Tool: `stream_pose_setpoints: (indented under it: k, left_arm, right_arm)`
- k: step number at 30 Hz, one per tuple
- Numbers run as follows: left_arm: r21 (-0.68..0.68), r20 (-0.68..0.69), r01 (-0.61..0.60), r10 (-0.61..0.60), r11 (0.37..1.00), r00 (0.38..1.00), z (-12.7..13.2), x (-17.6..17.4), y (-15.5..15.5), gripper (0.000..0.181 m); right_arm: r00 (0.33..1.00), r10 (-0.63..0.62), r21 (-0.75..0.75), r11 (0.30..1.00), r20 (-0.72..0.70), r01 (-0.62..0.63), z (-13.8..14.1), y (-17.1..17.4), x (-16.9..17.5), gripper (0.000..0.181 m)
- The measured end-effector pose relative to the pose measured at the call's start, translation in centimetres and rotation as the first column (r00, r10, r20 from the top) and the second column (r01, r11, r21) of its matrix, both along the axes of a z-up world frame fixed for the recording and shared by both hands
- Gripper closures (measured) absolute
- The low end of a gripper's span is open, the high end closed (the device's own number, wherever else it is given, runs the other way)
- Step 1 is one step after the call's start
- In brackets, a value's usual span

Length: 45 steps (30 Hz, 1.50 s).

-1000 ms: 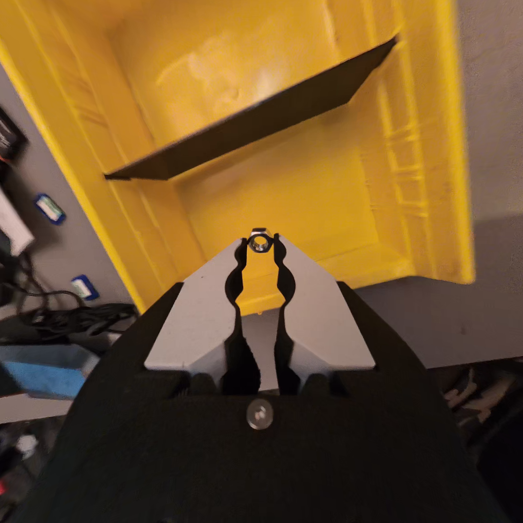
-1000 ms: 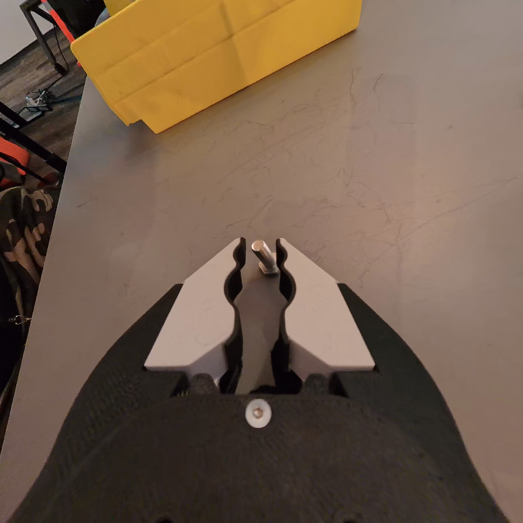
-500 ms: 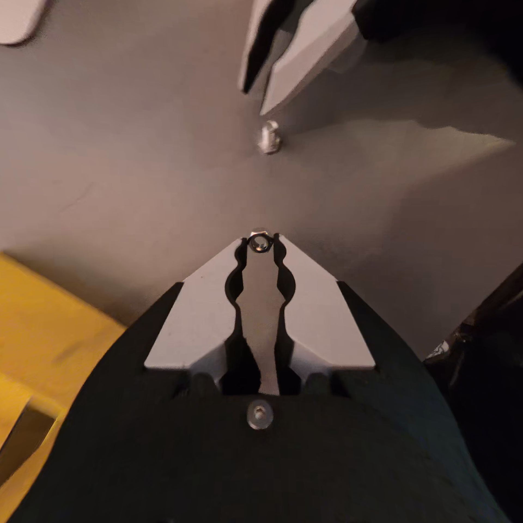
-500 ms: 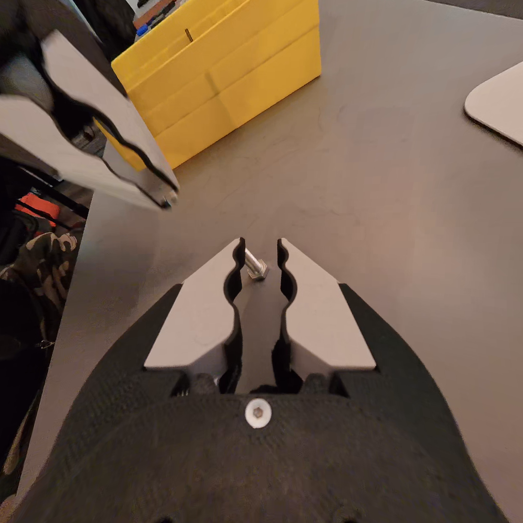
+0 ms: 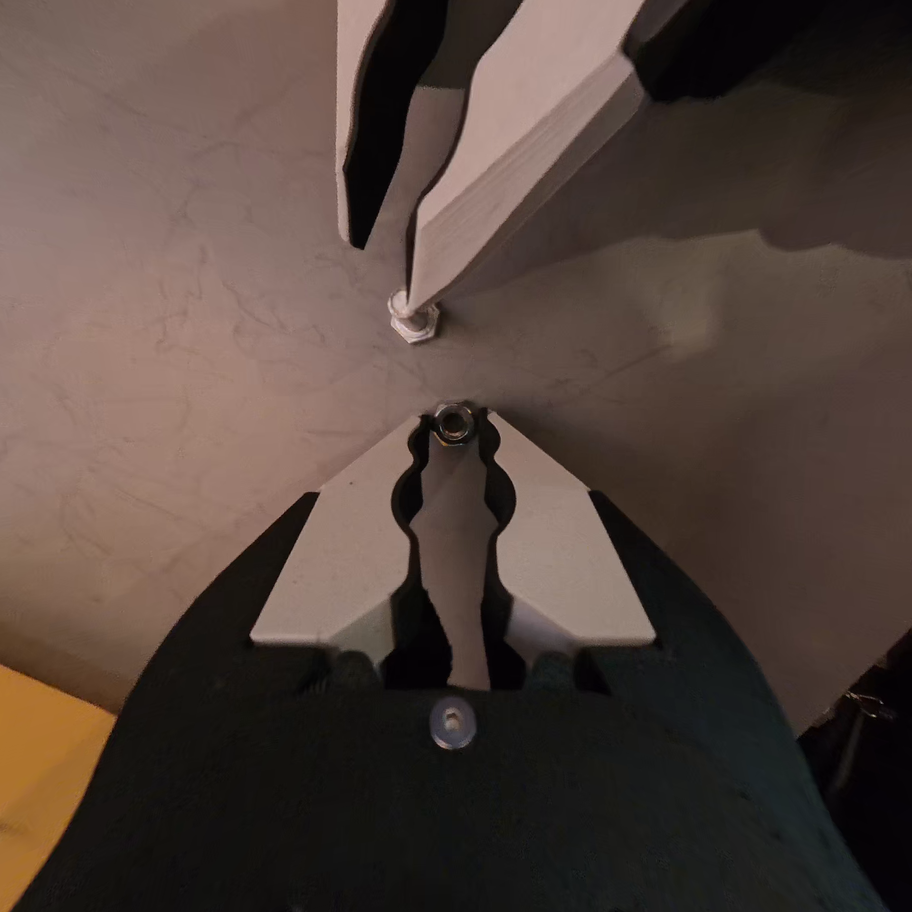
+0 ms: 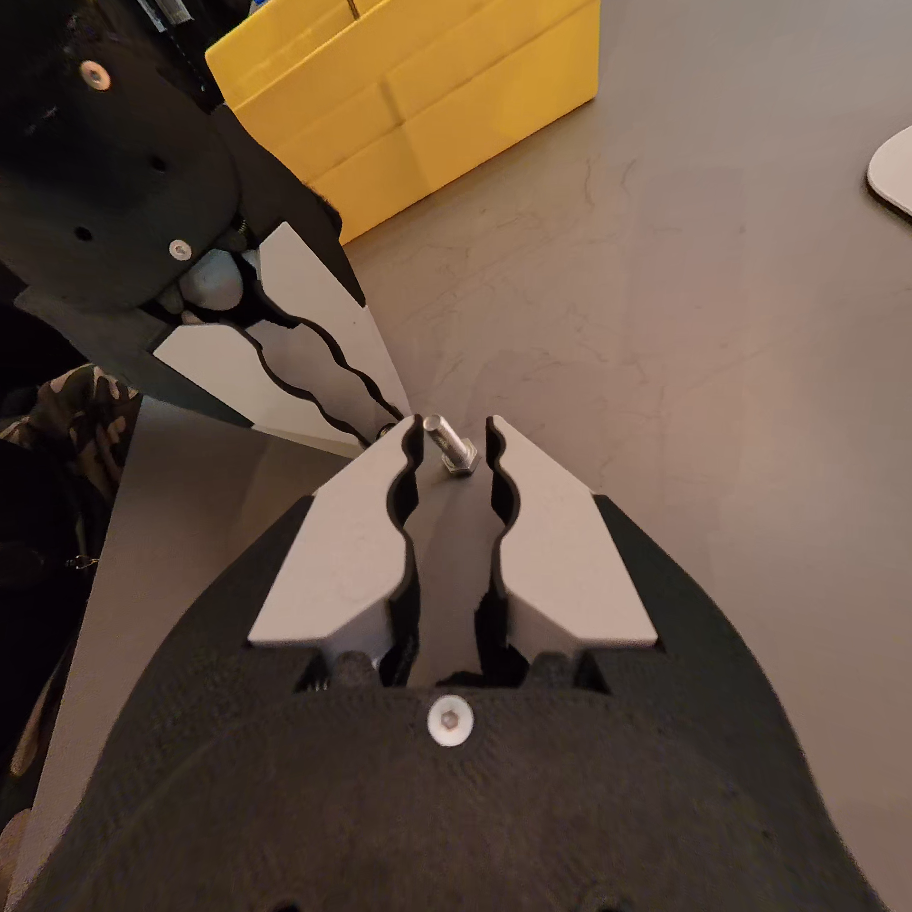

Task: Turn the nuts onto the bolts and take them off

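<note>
A silver nut [image 5: 453,425] is pinched at the tips of the left gripper [image 5: 453,419]. The bolt [image 6: 451,448] stands head-down on the grey table [image 6: 691,345] (at twelve o'clock from the nut), flanked untouched by the right gripper [image 6: 454,425], narrowly parted.

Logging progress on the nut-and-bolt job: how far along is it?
Early. Done: the left gripper is shut on a nut. In hand: the open right gripper straddles the bolt, standing head-down on the table. Left: threading on, then unscrewing.
</note>
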<state>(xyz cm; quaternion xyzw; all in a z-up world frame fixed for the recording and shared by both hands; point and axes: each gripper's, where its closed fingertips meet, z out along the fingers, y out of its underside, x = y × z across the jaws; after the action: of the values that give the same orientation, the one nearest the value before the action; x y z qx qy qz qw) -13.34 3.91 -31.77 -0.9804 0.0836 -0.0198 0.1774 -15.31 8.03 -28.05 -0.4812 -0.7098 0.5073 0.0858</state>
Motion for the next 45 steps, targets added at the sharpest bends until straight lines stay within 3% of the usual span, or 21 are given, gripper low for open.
stream_pose_setpoints:
  k: [1, 5, 10, 13, 18, 23, 33, 38, 41, 45]
  left_arm:
    - [0.010, 0.016, -0.003, 0.003, 1.000, 1.000, 0.1, 0.1, -0.1, 0.164]
    - [0.071, 0.036, -0.034, 0.031, 0.997, 0.999, 0.8, -0.2, -0.6, 0.161]
    - [0.145, 0.076, -0.081, 0.070, 0.986, 0.995, 1.2, -0.4, -1.0, 0.160]
    - [0.219, 0.087, -0.091, 0.073, 0.972, 0.994, 1.8, -0.5, -0.5, 0.158]
    - [0.386, 0.101, -0.097, 0.062, 0.918, 0.993, 3.5, -0.7, 1.5, 0.144]
    - [0.514, 0.200, -0.113, 0.010, 0.850, 0.980, 4.8, 0.3, 2.9, 0.145]
    - [0.554, 0.180, -0.083, -0.022, 0.829, 0.983, 4.8, 0.4, 2.7, 0.165]
    - [0.570, 0.182, -0.077, -0.034, 0.818, 0.983, 4.9, 0.5, 2.6, 0.165]
    - [0.580, 0.176, -0.093, -0.013, 0.810, 0.984, 4.9, -0.1, 2.5, 0.166]
    - [0.634, 0.139, -0.137, 0.062, 0.762, 0.988, 5.4, -2.5, 2.8, 0.166]
  right_arm:
    - [1.000, 0.007, -0.004, 1.000, -0.003, -0.007, 0.1, -0.1, 0.1, 0.157]
    - [0.998, 0.062, 0.000, 0.998, -0.025, -0.062, 0.3, -0.9, 0.5, 0.150]
    - [0.996, 0.081, 0.133, 0.988, 0.023, -0.083, -1.5, -1.6, 0.5, 0.171]
    - [0.997, 0.077, 0.131, 0.988, 0.013, -0.078, -1.3, -1.6, 0.4, 0.174]
    - [0.994, 0.077, -0.089, 0.992, -0.082, -0.084, 1.9, -2.1, 0.4, 0.174]
    - [0.986, 0.076, -0.199, 0.975, -0.147, -0.104, 3.9, -2.0, 0.7, 0.174]
    - [0.982, 0.110, -0.208, 0.968, -0.150, -0.140, 4.0, -2.5, 1.1, 0.174]
    - [0.981, 0.117, -0.213, 0.966, -0.154, -0.149, 4.1, -2.6, 1.1, 0.173]
    - [0.984, 0.076, -0.241, 0.964, -0.163, -0.115, 4.5, -2.1, 0.7, 0.148]
    - [0.986, 0.020, -0.254, 0.965, -0.163, -0.062, 4.7, -0.7, 0.3, 0.148]
